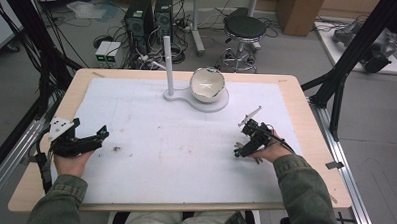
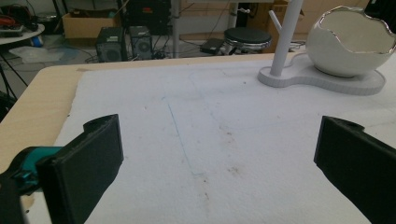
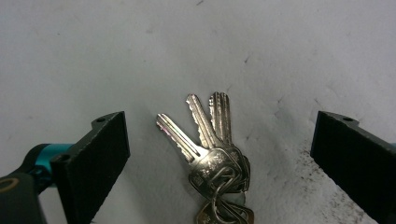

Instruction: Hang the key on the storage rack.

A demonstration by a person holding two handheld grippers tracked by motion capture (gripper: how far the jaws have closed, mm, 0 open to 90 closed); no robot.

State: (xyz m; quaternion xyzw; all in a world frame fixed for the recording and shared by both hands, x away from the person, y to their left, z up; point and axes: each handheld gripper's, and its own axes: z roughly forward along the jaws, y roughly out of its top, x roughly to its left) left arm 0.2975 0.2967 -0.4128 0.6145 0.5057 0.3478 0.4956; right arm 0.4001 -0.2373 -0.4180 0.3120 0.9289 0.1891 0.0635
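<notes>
Keys (image 3: 212,154) lie flat on the white mat (image 1: 175,141) of the counter (image 1: 306,111), a bunch of three or so silver blades fanned out from a ring, straight below my right tool (image 1: 248,140) and between its two black jaws, which stand wide apart with nothing in them. In the high view the bunch sits mostly under the right hand (image 1: 270,152), so I cannot be sure how the ring end lies.

My left tool (image 1: 85,140) rests near the counter's left edge, jaws also spread and empty, looking across the mat toward the white stand (image 2: 322,79) with its upright peg (image 2: 286,37) and the egg-shaped bowl (image 2: 350,44), well apart from the keys.

I judge the step in hand to be the pickup. To do it well I would bring the right tool down until the jaw tips almost touch the mat, centred over the key heads where the metal is thickest, not over the thin fanned blades, which would likely slip or pivot. I would close slowly, watching that both pads meet metal together, then lift a little and check that the bunch hangs steady before carrying it off. The left tool can stay clear.
</notes>
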